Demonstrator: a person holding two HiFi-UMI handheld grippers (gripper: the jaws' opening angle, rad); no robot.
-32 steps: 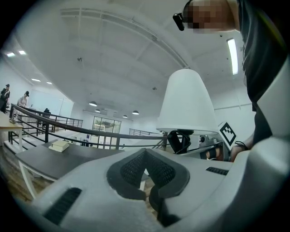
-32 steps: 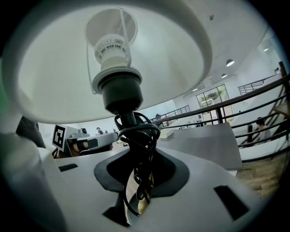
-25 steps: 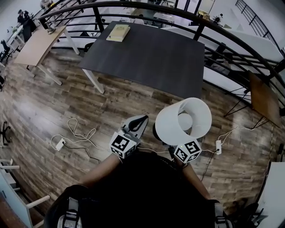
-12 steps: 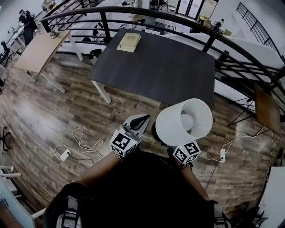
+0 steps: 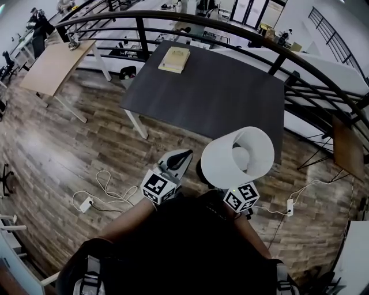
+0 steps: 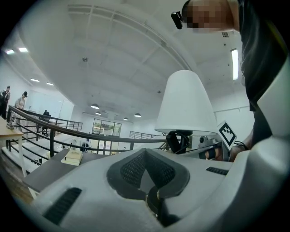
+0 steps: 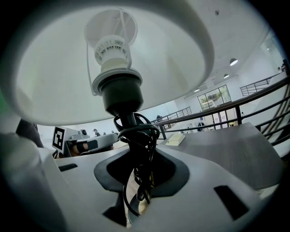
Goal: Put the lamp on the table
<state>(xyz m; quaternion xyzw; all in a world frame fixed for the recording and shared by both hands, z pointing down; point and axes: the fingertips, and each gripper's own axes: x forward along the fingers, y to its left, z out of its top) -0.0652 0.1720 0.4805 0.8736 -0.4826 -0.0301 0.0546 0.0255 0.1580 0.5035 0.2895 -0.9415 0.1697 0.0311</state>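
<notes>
The lamp has a white shade (image 5: 237, 157) and a black stem (image 7: 134, 136) with its black cord wound round it. My right gripper (image 7: 138, 181) is shut on that stem and holds the lamp upright above the wooden floor; in the head view only its marker cube (image 5: 242, 197) shows under the shade. The left gripper (image 5: 180, 155) hangs beside the lamp on its left, shut and empty; its view shows the shade (image 6: 185, 102) to the right. The dark table (image 5: 213, 86) stands just ahead, with a pale book (image 5: 174, 59) at its far edge.
A black railing (image 5: 173, 17) curves behind and to the right of the dark table. A light wooden table (image 5: 52, 63) stands far left, a small brown one (image 5: 346, 135) at the right. White cables with plugs (image 5: 86, 203) (image 5: 290, 206) lie on the floor.
The dark table has drawn nearer and shifted right in the head view. Both grippers and the held lamp keep the same places before the person.
</notes>
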